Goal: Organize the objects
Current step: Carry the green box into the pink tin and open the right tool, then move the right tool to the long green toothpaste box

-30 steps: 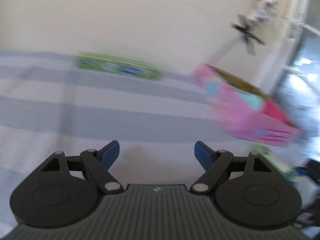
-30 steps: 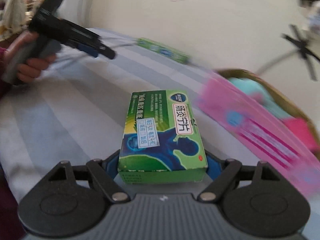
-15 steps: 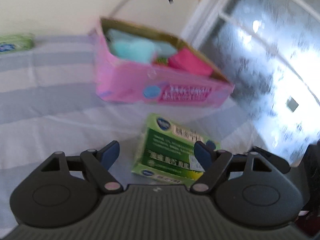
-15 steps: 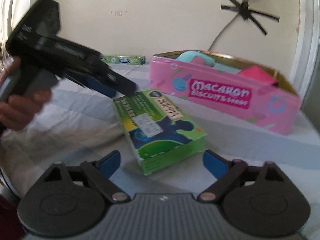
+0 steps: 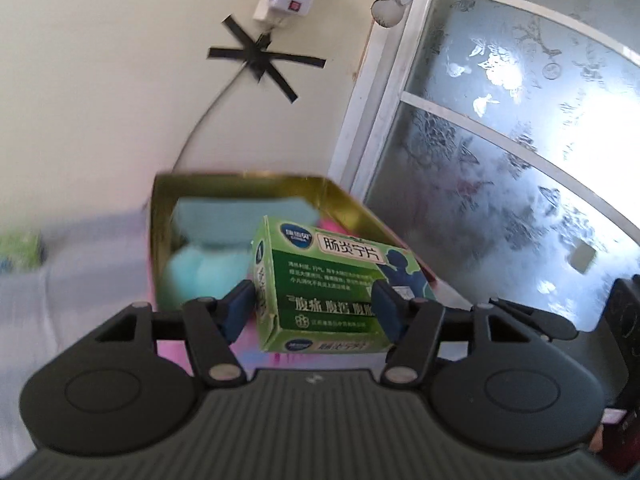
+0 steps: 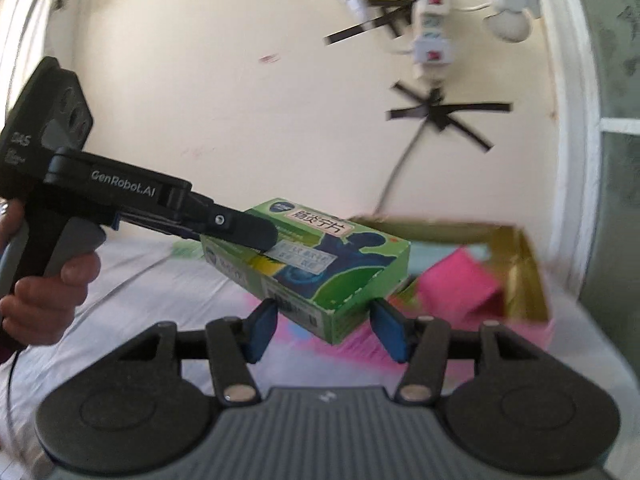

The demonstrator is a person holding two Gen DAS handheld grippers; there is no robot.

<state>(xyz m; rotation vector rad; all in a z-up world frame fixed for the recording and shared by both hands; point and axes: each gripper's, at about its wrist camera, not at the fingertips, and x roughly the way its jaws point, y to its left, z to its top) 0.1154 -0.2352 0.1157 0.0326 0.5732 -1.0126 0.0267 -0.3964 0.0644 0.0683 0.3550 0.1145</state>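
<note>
We see the left claw [image 5: 314,312] closing on the green medicine box [image 5: 336,288], right claw [image 6: 326,334] closing beneath it without contact; the pink tin [image 6: 532,280] holds teal [image 5: 208,256] and pink items [image 6: 460,284].

A green rectangular cardboard medicine box [image 6: 316,264] is hanging tilted at the centre, above the striped bedsheet [image 6: 132,288]. The left gripper [image 6: 256,236], black and pistol-shaped, is reaching in from nine o'clock in a person's hand [image 6: 44,292] and clamping the box's far end. The right gripper [image 6: 326,330] is closing at six o'clock, its blue fingers [image 6: 262,330] flanking the box's near corner. An open pink cardboard biscuit box [image 6: 520,280] is sitting toward three o'clock.
</note>
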